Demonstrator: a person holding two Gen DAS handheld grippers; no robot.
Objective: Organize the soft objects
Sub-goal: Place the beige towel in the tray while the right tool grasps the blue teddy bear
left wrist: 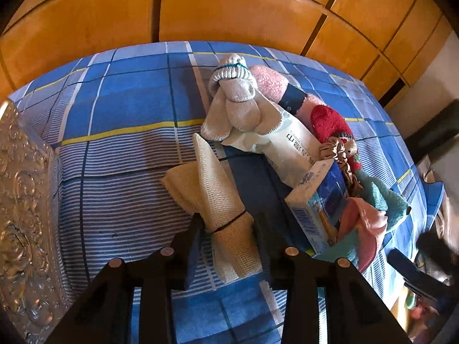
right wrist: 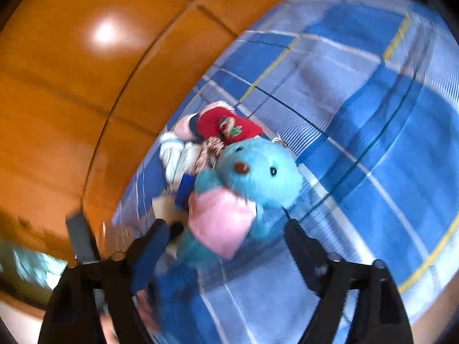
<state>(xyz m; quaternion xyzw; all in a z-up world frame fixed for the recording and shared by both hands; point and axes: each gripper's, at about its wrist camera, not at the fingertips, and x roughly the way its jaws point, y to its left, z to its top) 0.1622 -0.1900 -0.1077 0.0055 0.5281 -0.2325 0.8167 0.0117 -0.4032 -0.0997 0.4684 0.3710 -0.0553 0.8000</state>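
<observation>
The left gripper (left wrist: 226, 223) points steeply down at the bed (left wrist: 120, 154). Its jaws sit on both sides of a cream cloth (left wrist: 218, 200), close by a thin black band round its middle. One jaw touches the cloth. The other is just beside it, so I cannot tell if the jaws are squeezing it. The cloth is a woven roll, fanned out at its far end, and it lies flat on the blue checked sheet.

The right gripper (right wrist: 226, 229) tilts down over the bed (right wrist: 373, 143) too, and its picture is blurry. Its jaws are wide open. A blue teddy (right wrist: 258, 172) lies between them, not pinched. The teddy hugs a pink heart (right wrist: 221, 223) and has a brown nose.

Past the cloth is a heap of soft things: grey socks (left wrist: 238, 97) tied with a teal thread, a pink sock (left wrist: 272, 80), a red sock (left wrist: 330, 123), a white pack (left wrist: 292, 149) and a tissue box (left wrist: 318, 200). A shiny silver box (left wrist: 23, 200) stands at the left edge. Behind the bed are wooden doors (left wrist: 229, 8).
</observation>
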